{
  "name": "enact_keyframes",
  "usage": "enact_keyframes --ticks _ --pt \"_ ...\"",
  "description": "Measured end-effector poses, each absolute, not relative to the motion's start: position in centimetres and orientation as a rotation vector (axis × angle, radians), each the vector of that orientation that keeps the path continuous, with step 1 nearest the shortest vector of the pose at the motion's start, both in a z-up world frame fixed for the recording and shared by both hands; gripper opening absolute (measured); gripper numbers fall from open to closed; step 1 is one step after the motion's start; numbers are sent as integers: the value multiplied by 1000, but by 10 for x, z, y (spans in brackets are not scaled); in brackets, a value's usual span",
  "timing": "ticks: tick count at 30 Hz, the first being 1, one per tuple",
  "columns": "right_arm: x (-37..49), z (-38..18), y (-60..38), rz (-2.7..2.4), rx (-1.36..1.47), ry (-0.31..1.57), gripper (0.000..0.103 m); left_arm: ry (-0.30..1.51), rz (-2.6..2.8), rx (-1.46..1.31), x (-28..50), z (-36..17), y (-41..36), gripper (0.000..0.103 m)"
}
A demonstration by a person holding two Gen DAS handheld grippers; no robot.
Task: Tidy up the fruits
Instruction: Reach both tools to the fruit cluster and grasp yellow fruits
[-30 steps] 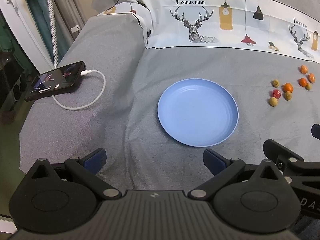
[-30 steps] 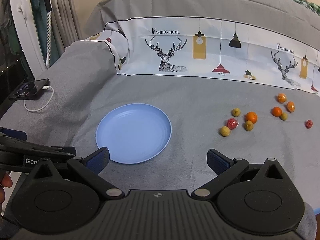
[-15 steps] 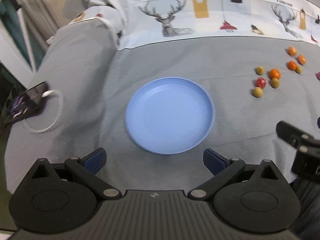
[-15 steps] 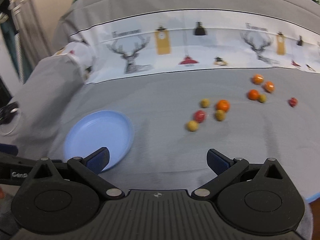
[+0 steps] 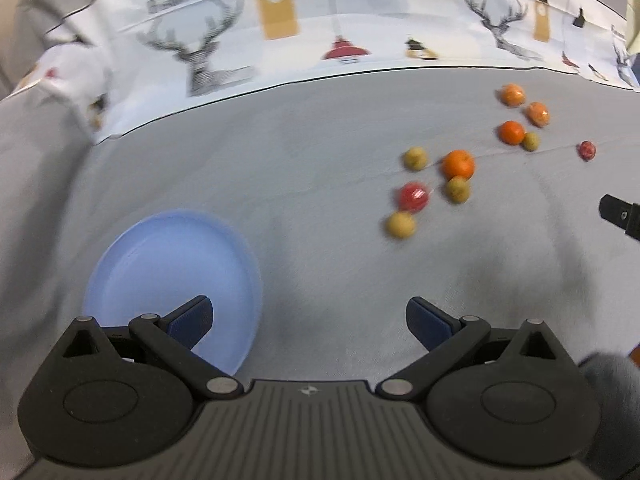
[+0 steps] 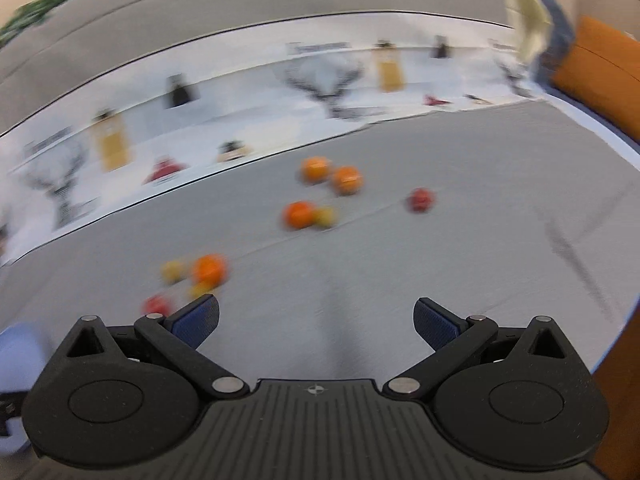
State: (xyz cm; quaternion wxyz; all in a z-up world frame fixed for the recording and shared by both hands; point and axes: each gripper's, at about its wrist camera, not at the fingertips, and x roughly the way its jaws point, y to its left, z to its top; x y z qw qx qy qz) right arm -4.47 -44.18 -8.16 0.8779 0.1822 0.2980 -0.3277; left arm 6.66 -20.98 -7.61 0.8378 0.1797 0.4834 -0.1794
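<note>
Several small fruits lie loose on the grey cloth: an orange, a red one and yellowish ones in a near cluster, more oranges behind, and a lone red fruit at far right. A light blue plate sits empty at lower left. My left gripper is open above the cloth, its left finger over the plate's rim. My right gripper is open too, facing the blurred oranges and a red fruit.
A white printed band with deer and lamps runs across the back of the cloth. An orange cushion and the cloth's edge are at the right. A black part of the other gripper pokes in at the right edge.
Both cameras have swung right: the plate slid to the lower left, the fruits came toward the centre, and the phone and cable went out of view. Both grippers stayed open.
</note>
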Motion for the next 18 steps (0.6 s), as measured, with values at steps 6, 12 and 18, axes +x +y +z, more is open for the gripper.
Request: enact_keyframes --ticks 6,12,18 --pt "-12 -115 -515 -751 407 616 102 1020 -496 472 113 -111 -281 103" --pt "51 -154 -560 -684 371 679 102 1091 -603 545 148 -153 -316 103" --pt "96 -183 -564 -613 258 712 102 1132 -649 566 157 -168 -311 103"
